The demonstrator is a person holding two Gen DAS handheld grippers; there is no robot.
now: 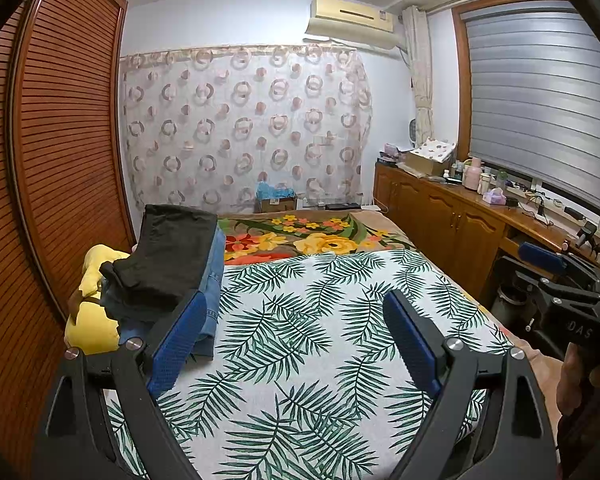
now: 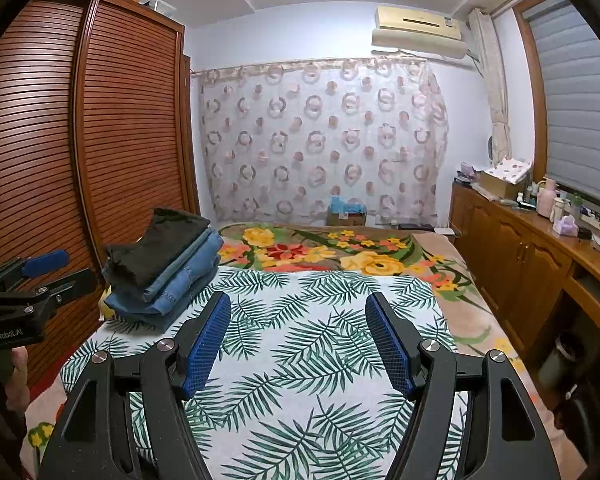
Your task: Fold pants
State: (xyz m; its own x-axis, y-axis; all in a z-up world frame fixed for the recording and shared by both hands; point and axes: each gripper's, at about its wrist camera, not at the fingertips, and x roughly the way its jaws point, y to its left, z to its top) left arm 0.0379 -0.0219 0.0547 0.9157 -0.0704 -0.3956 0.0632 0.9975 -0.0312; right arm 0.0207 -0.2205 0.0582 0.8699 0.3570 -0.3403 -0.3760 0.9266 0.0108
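Observation:
A stack of folded pants rests at the bed's left edge: a black pair [image 1: 168, 256] [image 2: 160, 244] on top of blue jeans [image 1: 214, 280] [image 2: 176, 280]. My left gripper [image 1: 296, 312] hovers open over the leaf-print sheet [image 1: 308, 352], right of the stack, nothing between its blue pads. My right gripper [image 2: 298, 316] also hangs open above the leaf-print sheet [image 2: 300, 360], its jaws a little narrower and empty. Each gripper shows at the edge of the other's view: the right gripper [image 1: 556, 276] and the left gripper [image 2: 40, 276].
A yellow cloth [image 1: 94, 320] lies under the stack's left side. A floral blanket [image 1: 300, 240] covers the far half of the bed. A louvred wooden wardrobe [image 1: 60, 160] stands on the left, and a cluttered wooden cabinet [image 2: 540, 248] runs along the right under the window.

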